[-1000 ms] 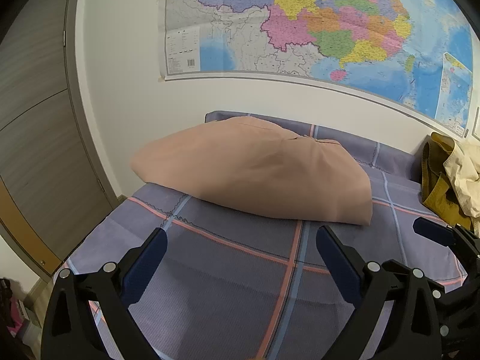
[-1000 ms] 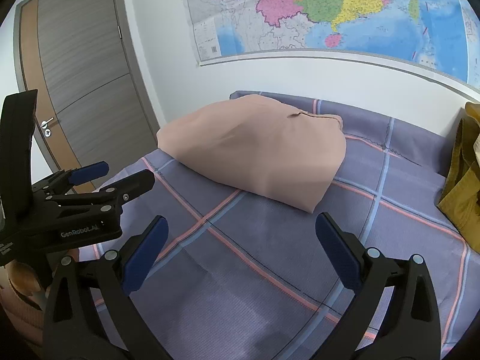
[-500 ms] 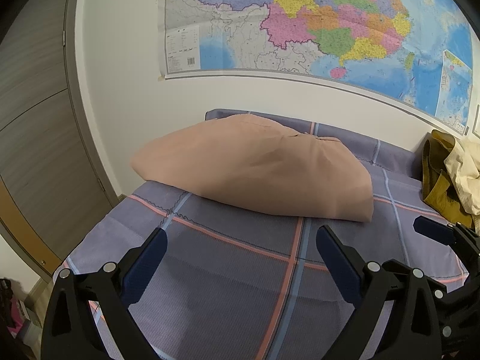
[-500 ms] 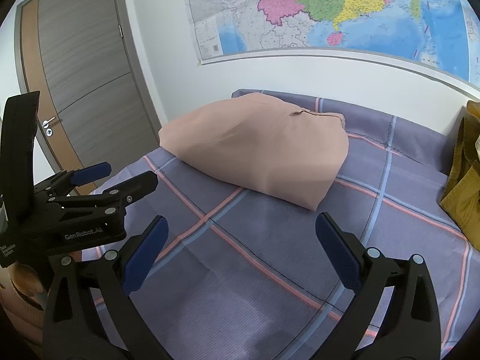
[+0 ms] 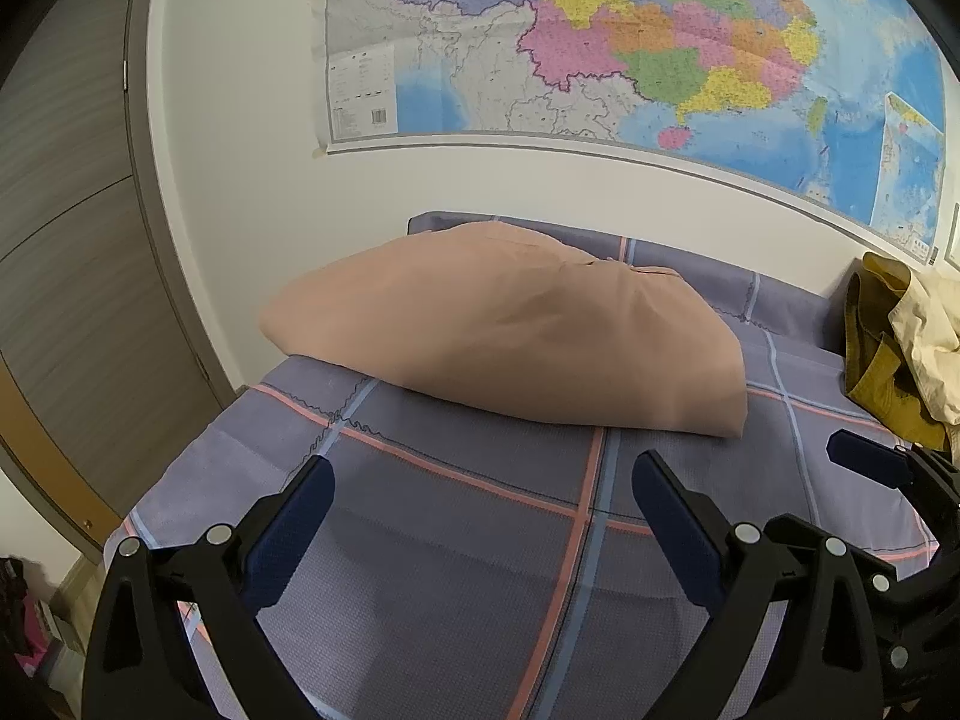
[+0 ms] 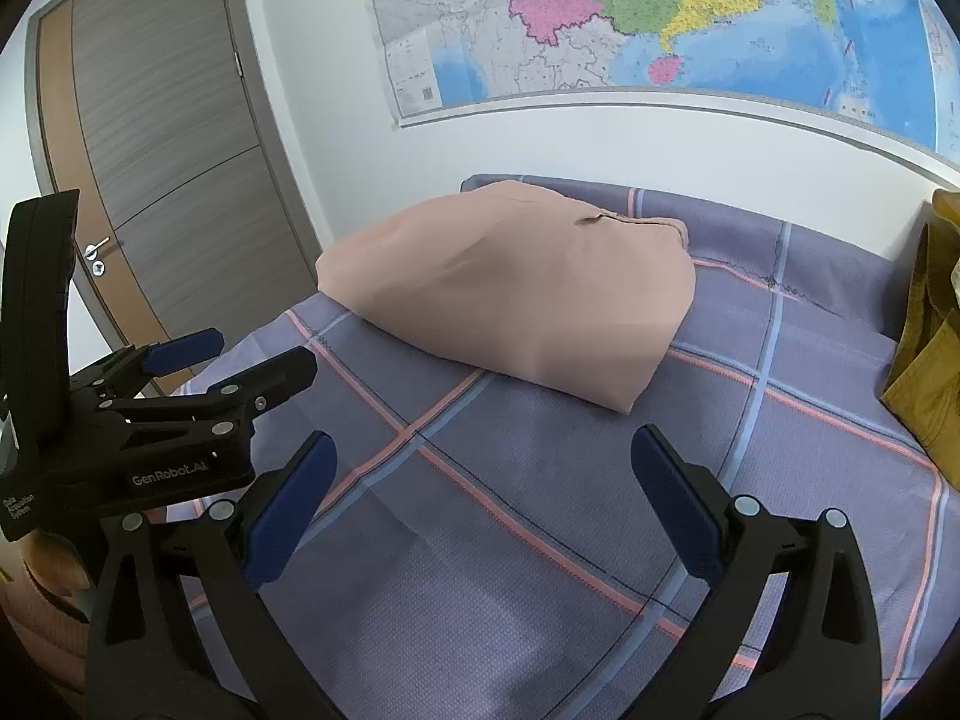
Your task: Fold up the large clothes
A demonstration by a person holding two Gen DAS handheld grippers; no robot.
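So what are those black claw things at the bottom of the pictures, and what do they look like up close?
They are two handheld grippers. The left gripper and right gripper look alike: black plastic frames forking into two angled fingers, each lined with a dark blue pad and studded with round silver pins. Seen from the right wrist view, the left one's body carries white "GenRobot.AI" lettering. No cables or sleeves show.

I count: one folded pink garment (image 5: 510, 324), one plaid bedsheet (image 5: 456, 540), one wall map (image 5: 630, 42), one door (image 6: 156, 138), two unfolded garments, mustard (image 5: 870, 372) and cream (image 5: 930, 348), two grippers (image 5: 483, 516) (image 6: 483, 492).
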